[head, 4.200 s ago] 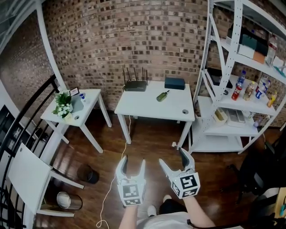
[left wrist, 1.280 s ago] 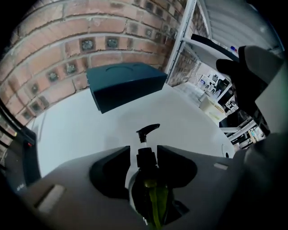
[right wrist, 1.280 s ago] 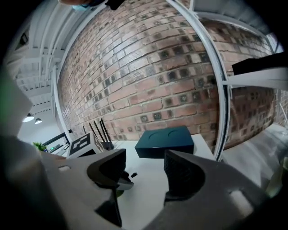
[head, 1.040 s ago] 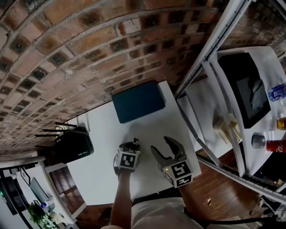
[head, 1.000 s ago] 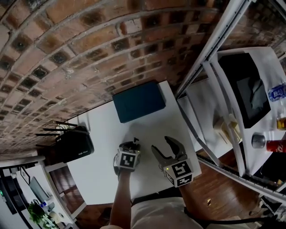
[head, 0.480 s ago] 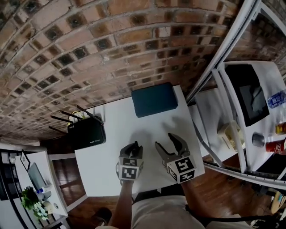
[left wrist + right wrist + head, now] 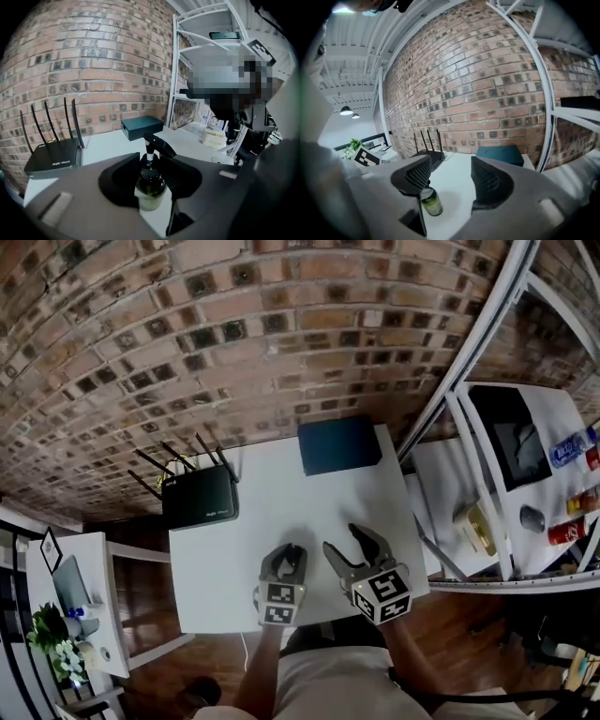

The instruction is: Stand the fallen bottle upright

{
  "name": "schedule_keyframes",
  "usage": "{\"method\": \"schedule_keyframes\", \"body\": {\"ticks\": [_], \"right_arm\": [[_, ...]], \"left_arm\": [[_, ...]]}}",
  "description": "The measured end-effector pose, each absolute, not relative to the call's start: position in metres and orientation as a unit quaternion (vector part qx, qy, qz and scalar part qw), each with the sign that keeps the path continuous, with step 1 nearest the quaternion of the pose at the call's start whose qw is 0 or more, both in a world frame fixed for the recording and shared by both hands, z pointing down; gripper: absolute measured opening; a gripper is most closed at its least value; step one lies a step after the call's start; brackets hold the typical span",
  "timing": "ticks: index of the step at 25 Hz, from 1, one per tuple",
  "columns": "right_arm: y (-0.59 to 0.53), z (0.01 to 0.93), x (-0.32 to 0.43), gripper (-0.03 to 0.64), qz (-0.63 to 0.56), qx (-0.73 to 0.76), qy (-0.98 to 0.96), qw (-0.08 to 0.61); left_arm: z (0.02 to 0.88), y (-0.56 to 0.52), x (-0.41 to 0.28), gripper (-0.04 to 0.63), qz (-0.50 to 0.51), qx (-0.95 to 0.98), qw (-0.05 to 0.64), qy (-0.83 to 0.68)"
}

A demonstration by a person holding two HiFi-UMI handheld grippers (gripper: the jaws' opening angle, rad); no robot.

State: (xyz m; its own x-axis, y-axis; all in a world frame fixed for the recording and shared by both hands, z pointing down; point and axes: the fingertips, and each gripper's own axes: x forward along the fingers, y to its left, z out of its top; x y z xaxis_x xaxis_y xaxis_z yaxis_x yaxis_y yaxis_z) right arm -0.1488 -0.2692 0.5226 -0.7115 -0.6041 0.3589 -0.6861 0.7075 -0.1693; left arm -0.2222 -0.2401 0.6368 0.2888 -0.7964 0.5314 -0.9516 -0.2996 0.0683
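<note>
A small green glass bottle with a black pump top stands upright on the white table. My left gripper is shut on it, the jaws hugging its shoulder and neck. In the right gripper view the bottle shows low, just left of that gripper's left jaw. In the head view my left gripper covers the bottle near the table's front edge. Close on its right, my right gripper stands open and holds nothing; a wide gap shows between its jaws.
A black router with several antennas sits at the table's back left. A dark teal box lies at the back right by the brick wall. A white metal shelf rack stands right of the table.
The left gripper has swung up from a steep downward pitch with the bottle still in its jaws. Both grippers sit closer to the table's front edge. The head view now takes in more of the table.
</note>
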Motion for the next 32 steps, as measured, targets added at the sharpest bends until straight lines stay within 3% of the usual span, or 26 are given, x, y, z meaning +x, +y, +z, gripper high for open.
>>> {"method": "schedule_keyframes", "body": {"ticks": [5, 8, 11, 16, 17, 18, 19, 20, 25, 28, 32], "right_arm": [[-0.236, 0.502, -0.138, 0.251, 0.116, 0.367, -0.912, 0.141], [-0.215, 0.49, -0.125, 0.252, 0.099, 0.368, -0.913, 0.143], [-0.192, 0.476, -0.108, 0.251, 0.079, 0.363, -0.919, 0.134], [-0.143, 0.437, -0.077, 0.252, 0.022, 0.344, -0.938, 0.04], [-0.128, 0.426, -0.071, 0.267, 0.015, 0.332, -0.943, 0.006], [-0.11, 0.417, -0.065, 0.358, 0.013, 0.311, -0.95, -0.025], [-0.089, 0.411, -0.057, 0.54, 0.015, 0.287, -0.957, -0.046], [-0.068, 0.409, -0.046, 0.552, 0.02, 0.27, -0.961, -0.06], [0.001, 0.423, 0.045, 0.545, 0.06, 0.292, -0.953, -0.06], [0.033, 0.431, 0.088, 0.404, 0.046, 0.327, -0.944, -0.022], [0.047, 0.405, 0.107, 0.39, -0.017, 0.345, -0.938, -0.025]], "left_arm": [[0.642, -0.222, -0.224, 0.154, 0.186, 0.781, 0.174, -0.57], [0.637, -0.218, -0.229, 0.248, 0.172, 0.774, 0.169, -0.586], [0.616, -0.202, -0.232, 0.259, 0.138, 0.757, 0.165, -0.617], [0.577, -0.133, -0.207, 0.286, 0.106, 0.724, 0.13, -0.67], [0.564, -0.116, -0.2, 0.288, 0.101, 0.717, 0.114, -0.68], [0.55, -0.097, -0.191, 0.29, 0.095, 0.711, 0.096, -0.69], [0.534, -0.076, -0.181, 0.292, 0.088, 0.703, 0.078, -0.702], [0.518, -0.053, -0.17, 0.298, 0.079, 0.693, 0.061, -0.714], [0.456, 0.051, -0.091, 0.326, 0.03, 0.654, 0.029, -0.755], [0.445, 0.103, -0.057, 0.362, 0.038, 0.645, 0.029, -0.763], [0.425, 0.129, -0.044, 0.379, 0.041, 0.638, 0.006, -0.769]]}}
